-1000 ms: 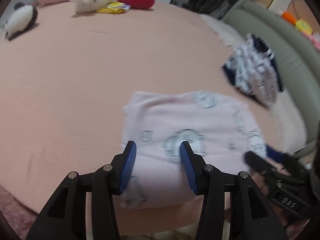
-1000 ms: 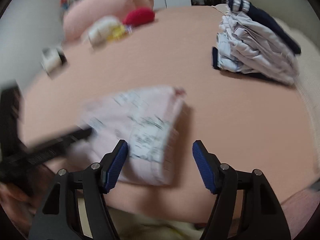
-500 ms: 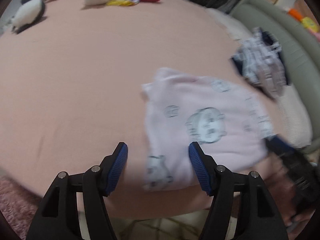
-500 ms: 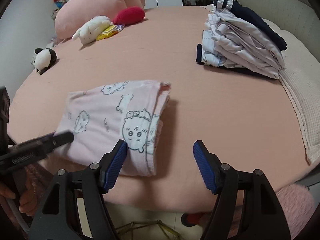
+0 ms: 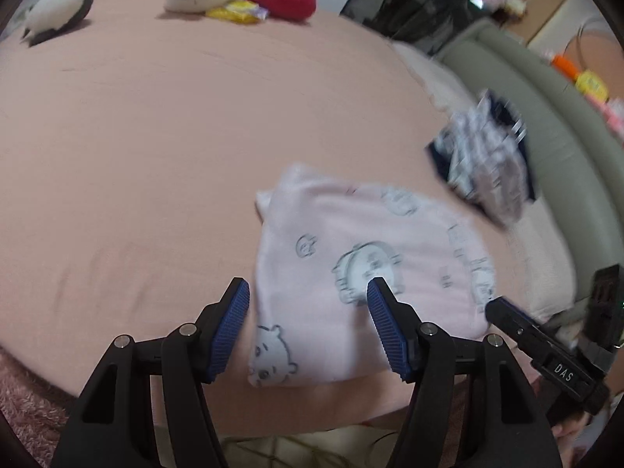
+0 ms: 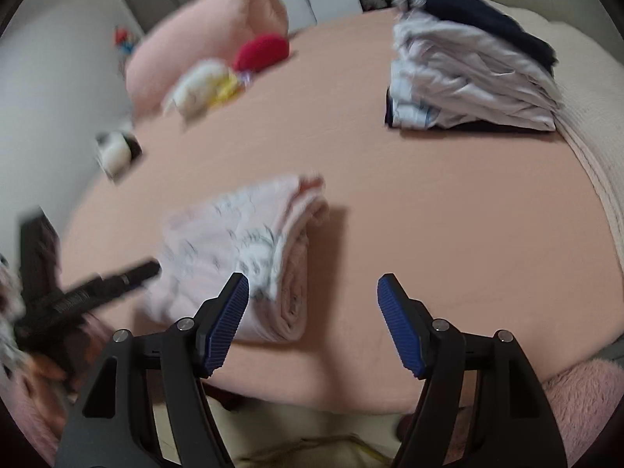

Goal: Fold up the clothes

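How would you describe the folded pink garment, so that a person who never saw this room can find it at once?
Start from the large bed with the peach sheet. Near its front edge lies the folded pink garment, in front of the two open claws. Unlike the white and navy pile of clothes farther back, it is pale pink with grey cartoon animal faces.

Open left claw (image 5: 308, 325) over folded pink garment (image 5: 351, 273)

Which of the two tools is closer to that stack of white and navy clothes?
Right. The right tool hangs open near the bed's edge, the stack ahead of it. The left tool sits further left, over the pink folded garment.
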The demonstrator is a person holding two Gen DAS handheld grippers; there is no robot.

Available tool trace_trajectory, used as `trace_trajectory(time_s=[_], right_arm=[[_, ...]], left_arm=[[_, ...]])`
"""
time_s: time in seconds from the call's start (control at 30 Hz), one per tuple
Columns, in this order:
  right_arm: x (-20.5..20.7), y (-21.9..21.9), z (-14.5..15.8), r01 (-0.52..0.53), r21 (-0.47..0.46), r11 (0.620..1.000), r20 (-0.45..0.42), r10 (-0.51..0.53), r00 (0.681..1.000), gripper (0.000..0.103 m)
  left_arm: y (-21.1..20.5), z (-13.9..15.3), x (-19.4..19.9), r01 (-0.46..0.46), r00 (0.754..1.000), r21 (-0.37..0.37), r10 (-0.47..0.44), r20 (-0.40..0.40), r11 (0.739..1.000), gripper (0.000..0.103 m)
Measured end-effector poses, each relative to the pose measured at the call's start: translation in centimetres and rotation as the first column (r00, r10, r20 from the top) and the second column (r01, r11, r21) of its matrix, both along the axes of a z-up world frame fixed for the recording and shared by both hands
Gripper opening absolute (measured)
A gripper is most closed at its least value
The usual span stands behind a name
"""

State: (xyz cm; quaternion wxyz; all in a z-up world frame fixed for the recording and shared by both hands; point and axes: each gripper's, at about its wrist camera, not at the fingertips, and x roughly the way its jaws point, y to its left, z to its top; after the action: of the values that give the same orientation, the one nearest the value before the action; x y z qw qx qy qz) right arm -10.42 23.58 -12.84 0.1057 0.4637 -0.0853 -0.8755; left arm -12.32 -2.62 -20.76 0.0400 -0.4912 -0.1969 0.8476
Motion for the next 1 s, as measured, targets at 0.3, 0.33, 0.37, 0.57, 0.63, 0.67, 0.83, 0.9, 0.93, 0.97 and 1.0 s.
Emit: trace_trajectory(time_s=[0.3, 0.33, 0.37, 0.57, 0.63, 0.67, 0.83, 0.9, 0.93, 0.97, 1.0], right_arm=[[-0.9, 3.6, -1.9, 0.181, 0.030, 0.983, 0.035, -0.182, 0.983, 0.069], [-0.8, 4.0, -1.6, 0.168, -0.088, 0.982, 0.033, -0.166, 0.986, 0.068], [-0.5, 4.0, -1.1, 0.154, -0.148, 0.977, 0.007, -0.155, 0.988, 0.068], [-0.7, 0.3, -1.3, 0.032, -0.110, 0.993, -0.028, -0.035, 0.999, 0.072], [-1.0, -1.0, -2.4, 0.022, -0.026, 0.999, -0.019, -0.022, 1.000, 0.071], [-1.1, -1.5, -2.7, 0.024, 0.013, 1.000, -0.030, -0.023, 0.999, 0.071], [-1.7, -0.1, -2.5, 0.052, -0.049, 0.997, 0.003, -0.052, 0.999, 0.076], [-1.9, 0.2, -2.8, 0.030, -0.179, 0.983, 0.033, -0.024, 0.999, 0.076], [-2.1, 0.2, -3.0, 0.016, -0.252, 0.968, 0.047, -0.005, 0.999, 0.076], [-2.2, -0.4, -3.5, -0.007, -0.257, 0.966, 0.065, 0.024, 0.998, 0.075], [-2.3, -1.4, -4.2, -0.037, -0.221, 0.975, 0.087, 0.058, 0.995, 0.074]], left_arm=[[-0.9, -0.3, 0.6, -0.026, 1.000, -0.026, 0.026, -0.009, 0.999, 0.069], [-1.0, -0.2, 0.6, -0.032, 0.999, -0.018, 0.031, -0.021, 0.999, 0.069], [-1.1, 0.0, 0.7, -0.037, 0.999, -0.009, 0.037, -0.033, 0.999, 0.069], [-0.9, 0.6, 0.2, -0.036, 0.994, 0.019, 0.038, -0.100, 0.999, 0.069], [-0.6, -0.4, -0.3, -0.065, 0.996, -0.023, 0.063, -0.069, 0.998, 0.069], [-0.7, -0.8, -0.3, -0.077, 0.995, -0.020, 0.075, -0.069, 0.997, 0.068], [-1.6, -0.5, -0.2, -0.053, 0.997, 0.075, 0.057, -0.044, 0.996, 0.066], [-1.6, -0.6, -0.1, -0.046, 0.998, 0.108, 0.050, -0.039, 0.993, 0.067], [-1.6, -0.7, -0.1, -0.045, 0.998, 0.120, 0.050, -0.040, 0.992, 0.070], [-1.6, -0.7, -0.1, -0.044, 0.998, 0.133, 0.050, -0.041, 0.990, 0.071], [-1.4, -0.7, -0.1, -0.045, 0.998, 0.112, 0.050, -0.044, 0.993, 0.071]])
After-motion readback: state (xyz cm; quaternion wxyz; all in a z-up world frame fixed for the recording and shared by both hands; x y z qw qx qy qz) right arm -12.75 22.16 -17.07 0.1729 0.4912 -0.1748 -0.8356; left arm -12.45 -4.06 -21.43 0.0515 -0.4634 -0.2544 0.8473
